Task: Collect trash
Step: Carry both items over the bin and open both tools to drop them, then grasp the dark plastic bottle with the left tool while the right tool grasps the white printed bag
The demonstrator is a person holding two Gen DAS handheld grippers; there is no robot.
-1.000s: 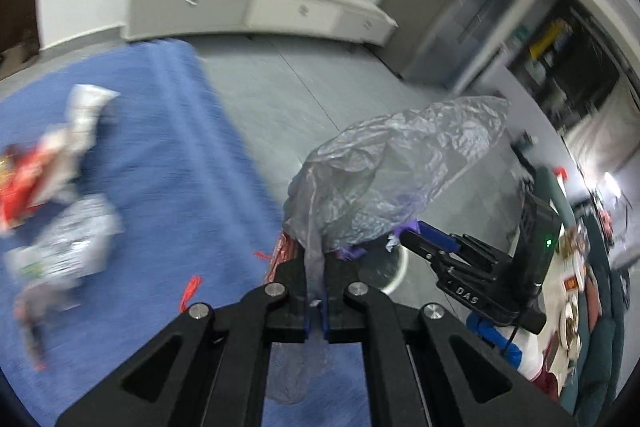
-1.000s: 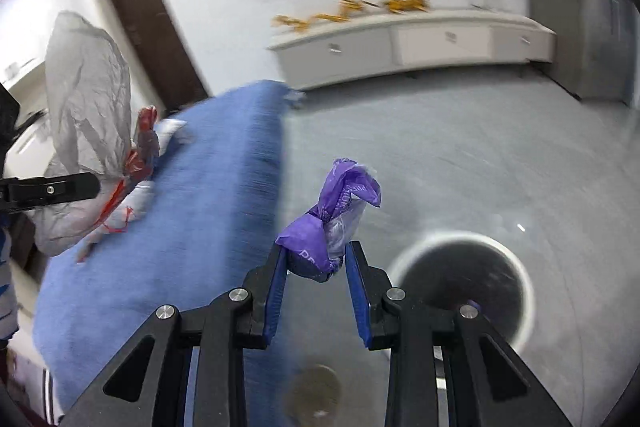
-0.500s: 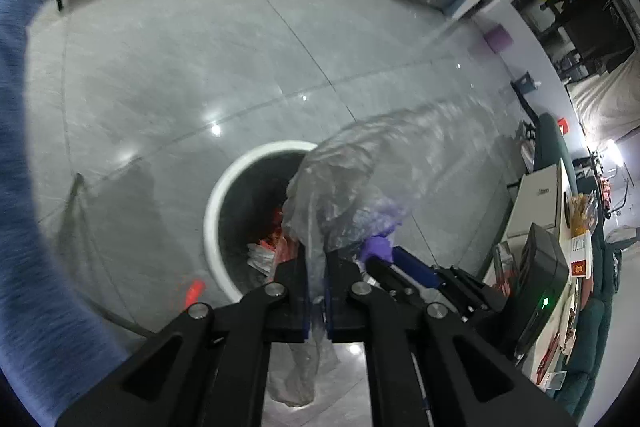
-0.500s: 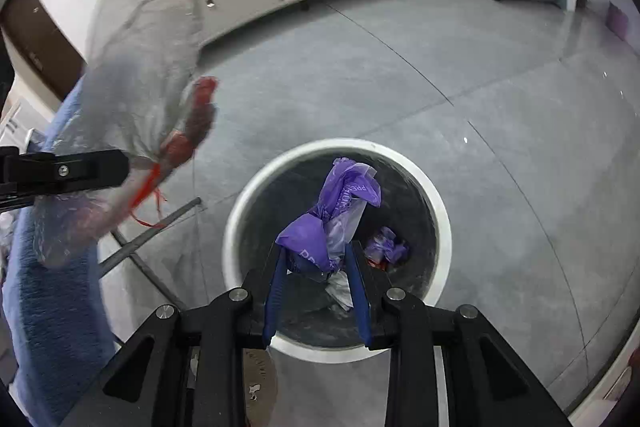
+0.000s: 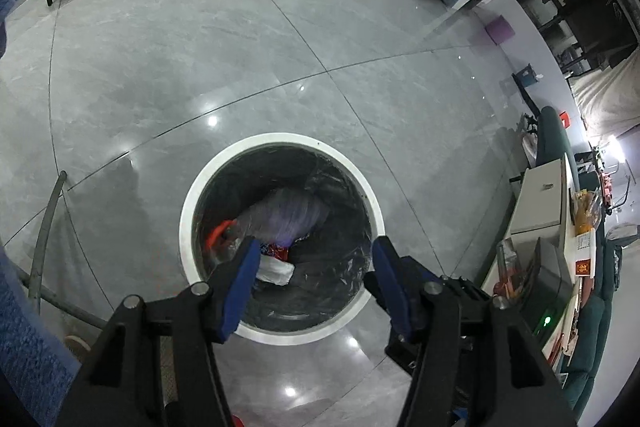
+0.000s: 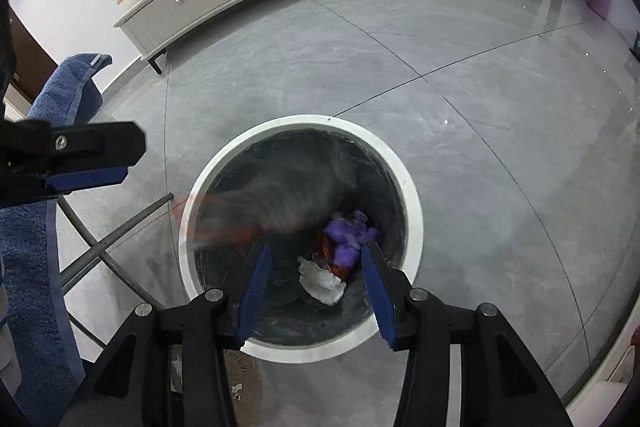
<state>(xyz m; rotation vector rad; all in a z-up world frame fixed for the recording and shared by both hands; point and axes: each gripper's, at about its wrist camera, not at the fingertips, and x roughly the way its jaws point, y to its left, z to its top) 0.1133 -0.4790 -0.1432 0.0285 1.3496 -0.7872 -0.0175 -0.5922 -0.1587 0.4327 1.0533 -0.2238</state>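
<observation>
1. Left wrist view: my left gripper (image 5: 312, 263) hangs over the round white-rimmed bin (image 5: 280, 143) on the grey tile floor. Its blue pads (image 5: 240, 283) stand apart and are opening further, with nothing between them. The clear plastic bag (image 5: 284, 215) lies down inside the bin on the black liner, beside a white crumpled scrap (image 5: 276, 271) and some red wrapper bits (too jumbled for me to sort out).

2. Right wrist view: my right gripper (image 6: 316, 267) hovers above the same bin (image 6: 412, 211), jaws parted and widening, empty. The purple wrapper (image 6: 350, 237) sits in the bin near the right wall, touching a red piece and just above a white tissue (image 6: 322, 281). A grey blurred streak (image 6: 280, 203) crosses the bin mouth (I take it for the plastic bag dropping, though the blur hides its outline). My left gripper's finger (image 6: 76, 151) shows at the left edge, clear of the rim.

3. The step in hand, as I judge it, is the drop: both loads are let go over the bin and are inside it.

4. What the next move calls for: I lift both grippers clear of the rim with the jaws open, then swing back towards the blue-covered surface (image 6: 60, 95) at the left, where more trash may wait (none shows on it here).
</observation>
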